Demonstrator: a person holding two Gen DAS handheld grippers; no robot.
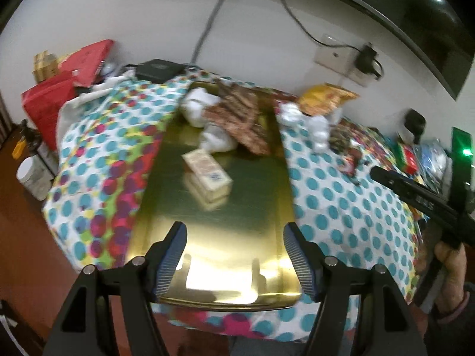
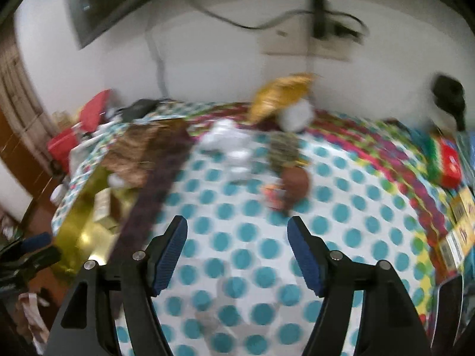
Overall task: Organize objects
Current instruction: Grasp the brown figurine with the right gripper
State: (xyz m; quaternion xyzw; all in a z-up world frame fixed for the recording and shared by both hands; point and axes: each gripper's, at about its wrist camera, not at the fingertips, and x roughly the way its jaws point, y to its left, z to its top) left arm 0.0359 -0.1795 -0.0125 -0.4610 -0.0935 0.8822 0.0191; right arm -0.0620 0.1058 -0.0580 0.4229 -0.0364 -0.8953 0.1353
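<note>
The gold tray (image 1: 213, 237) is the big shiny thing that the little things sit on. It lies flat on the table, on a cloth with blue dots (image 1: 341, 201). The tray's near edge is close to the table's near edge, and its far end reaches toward the wall.

At the far end of the tray there is a brown patterned cloth (image 1: 237, 112), folded loosely. White crumpled paper (image 1: 199, 103) lies beside it, near the far left corner of the tray. In the middle of the tray lies a small cream box (image 1: 207, 175), well apart from the near edge.

On the dotted cloth, to the right of the tray, there are more white crumpled bits (image 2: 231, 142). A yellow snack bag (image 2: 279, 92) sits by the far edge of the table, next to the wall. A small brown thing (image 2: 294, 184) lies in the middle of the cloth, but it is too blurry to tell what it is.

The left gripper (image 1: 234, 255) hangs over the near end of the tray. Its blue fingers (image 1: 175, 255) are spread wide and nothing is between them.

The right gripper (image 2: 237, 252) hangs over the dotted cloth, to the right of the tray. Its fingers are apart too, and they hold nothing.
</note>
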